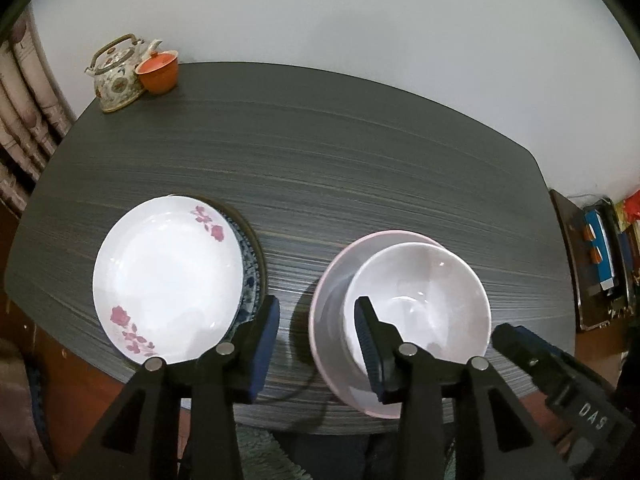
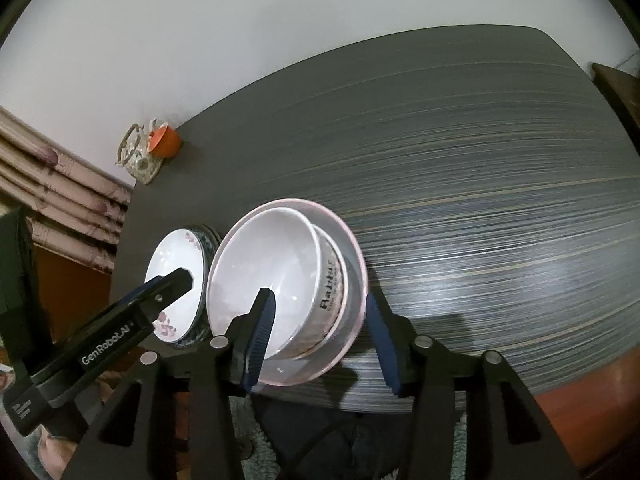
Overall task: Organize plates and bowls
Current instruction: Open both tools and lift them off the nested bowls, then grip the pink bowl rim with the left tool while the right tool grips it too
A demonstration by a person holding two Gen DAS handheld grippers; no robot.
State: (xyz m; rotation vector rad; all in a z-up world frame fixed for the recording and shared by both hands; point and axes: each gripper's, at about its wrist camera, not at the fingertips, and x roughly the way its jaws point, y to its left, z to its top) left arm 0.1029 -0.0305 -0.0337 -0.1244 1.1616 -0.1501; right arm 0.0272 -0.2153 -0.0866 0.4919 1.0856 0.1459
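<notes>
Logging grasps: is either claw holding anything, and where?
Nothing is held. The left claw and right claw both stand open around the bowls' rims, pads clear.

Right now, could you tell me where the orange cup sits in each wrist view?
Left wrist: the orange cup is upper left, at the table's far corner, beside the teapot.
Right wrist: the orange cup is left of centre, at the same corner.
Shared landmark: the teapot.

A patterned teapot w/ a metal handle stands at the far left corner of the dark streaked table, touching an orange lidded cup on its right. Pleated curtain hangs at left, pale wall behind.
</notes>
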